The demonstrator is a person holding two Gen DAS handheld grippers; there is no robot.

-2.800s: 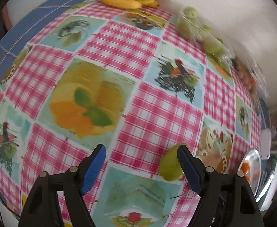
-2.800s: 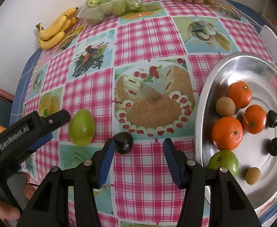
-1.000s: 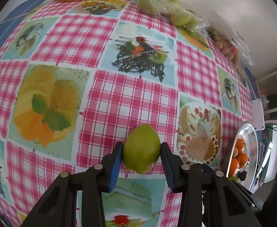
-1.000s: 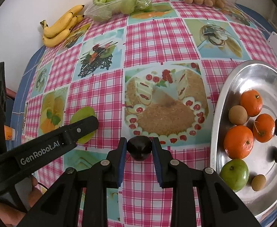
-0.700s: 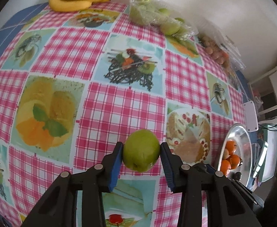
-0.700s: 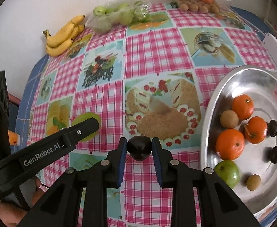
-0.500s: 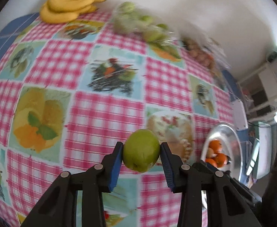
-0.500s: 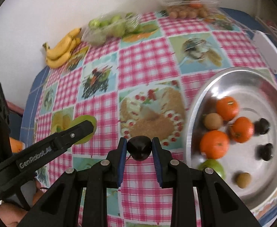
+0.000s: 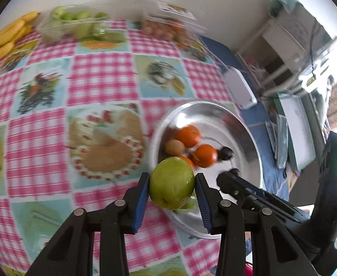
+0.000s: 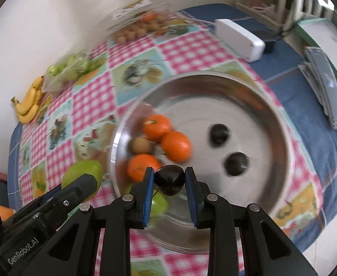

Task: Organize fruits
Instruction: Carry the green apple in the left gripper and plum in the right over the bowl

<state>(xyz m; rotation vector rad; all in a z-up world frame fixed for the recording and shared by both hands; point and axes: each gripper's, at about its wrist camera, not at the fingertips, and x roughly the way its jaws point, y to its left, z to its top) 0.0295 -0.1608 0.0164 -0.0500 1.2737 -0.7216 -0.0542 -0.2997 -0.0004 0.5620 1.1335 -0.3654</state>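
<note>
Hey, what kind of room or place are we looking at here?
Probably a home dining or kitchen table. It wears a pink checked tablecloth with food pictures, holds bananas and a metal bowl of fruit, and stands against a plain wall with cluttered household shelves beside it.

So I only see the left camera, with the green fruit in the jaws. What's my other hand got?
Observer: The right gripper is shut on a small dark fruit.
Child: Are there more dark ones in the bowl?
Observer: Two lie in the bowl; your view shows one.
Child: Is the bowl's middle free?
Observer: Yes, the oranges crowd its left side, leaving bare metal in the middle.
</note>
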